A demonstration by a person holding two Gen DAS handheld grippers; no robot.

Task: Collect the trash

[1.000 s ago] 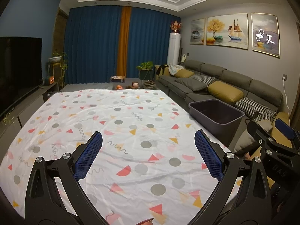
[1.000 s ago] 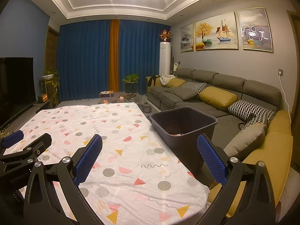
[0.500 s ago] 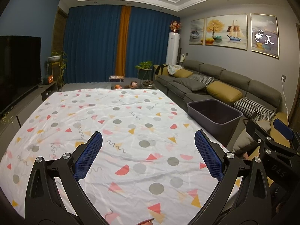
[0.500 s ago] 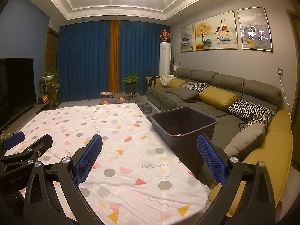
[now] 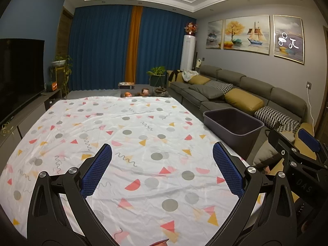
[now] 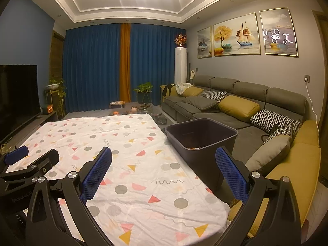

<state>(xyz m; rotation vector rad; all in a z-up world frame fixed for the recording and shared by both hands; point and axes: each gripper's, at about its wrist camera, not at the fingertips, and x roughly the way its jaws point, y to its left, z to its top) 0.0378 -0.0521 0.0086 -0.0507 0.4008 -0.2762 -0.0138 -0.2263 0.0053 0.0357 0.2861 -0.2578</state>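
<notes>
A black TV [image 5: 19, 78] stands far on the left, with a green plant [image 5: 61, 61] in a pot beside it. Next comes the big table [image 5: 133, 135], covered with a white cloth full of grey dots, red and yellow triangles and squiggly lines. The left gripper [image 5: 162, 170] hangs over the near part of the cloth with its blue fingers [image 5: 96, 172] wide apart and nothing between them. The right gripper [image 6: 164, 172] is just beside it, over the table's right edge, and its blue fingers [image 6: 231, 176] are wide apart too, holding nothing. No trash shows on the cloth. Just past the table's right edge sits the dark bin [image 6: 202, 139], close to the right gripper. A little bit of orange and white trash [image 6: 194, 148] lies at the bottom of it. Farther right is a long grey sofa [image 6: 235, 102] with yellow cushions [image 6: 238, 107], and three pictures [image 6: 236, 37] hang on the wall above it.
</notes>
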